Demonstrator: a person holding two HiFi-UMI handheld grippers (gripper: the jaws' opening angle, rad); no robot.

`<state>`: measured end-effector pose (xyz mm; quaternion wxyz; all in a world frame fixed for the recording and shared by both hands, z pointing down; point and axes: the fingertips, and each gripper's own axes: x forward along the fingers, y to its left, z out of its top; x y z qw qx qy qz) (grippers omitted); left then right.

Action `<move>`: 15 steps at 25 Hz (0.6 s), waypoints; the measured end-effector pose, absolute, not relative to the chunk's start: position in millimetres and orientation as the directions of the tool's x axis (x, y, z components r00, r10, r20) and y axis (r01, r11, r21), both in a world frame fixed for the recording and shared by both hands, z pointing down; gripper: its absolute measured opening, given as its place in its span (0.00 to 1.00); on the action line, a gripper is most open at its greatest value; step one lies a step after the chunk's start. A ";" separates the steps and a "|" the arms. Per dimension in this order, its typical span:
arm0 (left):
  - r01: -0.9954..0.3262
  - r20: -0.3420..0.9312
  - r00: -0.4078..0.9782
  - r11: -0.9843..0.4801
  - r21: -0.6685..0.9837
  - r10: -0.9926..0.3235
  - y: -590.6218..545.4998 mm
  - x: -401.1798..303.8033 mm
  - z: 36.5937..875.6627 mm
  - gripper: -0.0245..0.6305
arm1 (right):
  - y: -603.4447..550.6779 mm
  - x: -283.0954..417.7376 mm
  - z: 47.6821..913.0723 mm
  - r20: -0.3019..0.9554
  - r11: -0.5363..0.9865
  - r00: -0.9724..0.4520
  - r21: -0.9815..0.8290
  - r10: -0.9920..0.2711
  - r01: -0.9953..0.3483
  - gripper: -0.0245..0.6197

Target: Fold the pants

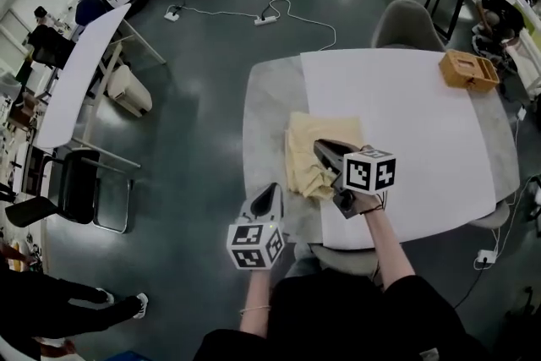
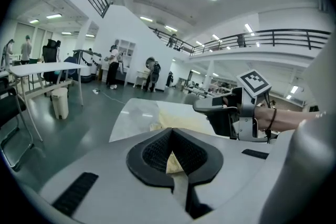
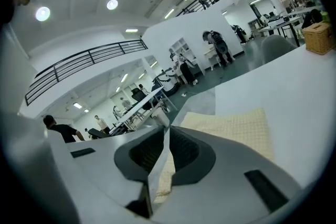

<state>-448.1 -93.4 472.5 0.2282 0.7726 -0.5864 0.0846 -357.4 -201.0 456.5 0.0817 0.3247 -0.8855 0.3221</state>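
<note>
Plainly, the pale yellow pants (image 1: 325, 150) lay bunched at the near edge of the table (image 1: 262, 110), partly on its white sheet (image 1: 406, 131). The right gripper (image 3: 167, 131) had its jaws closed on a fold of that cloth. The left gripper (image 2: 171, 131), nearer the table's left edge, was closed too, with a strip of yellow caught between its jaws. Folding well probably meant raising both pinched points level, keeping the cloth taut between them, then laying it flat with edges matched.

Glossy grey floor (image 1: 203, 114), white desk (image 1: 80, 72), railed mezzanine (image 2: 283, 36) overhead.
</note>
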 end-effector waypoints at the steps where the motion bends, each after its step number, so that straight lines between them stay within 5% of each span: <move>1: -0.945 0.391 0.298 -0.211 0.249 -0.871 -93.3 -443.3 468.3 0.06 | -197.9 -350.0 453.5 0.339 0.589 -0.782 -0.519 -0.523 -0.620 0.10; 15: -0.952 0.268 0.307 -0.292 0.097 -0.913 -72.6 -389.4 407.8 0.06 | -146.7 -259.3 390.8 0.149 0.706 -0.815 -0.431 -0.559 -0.563 0.06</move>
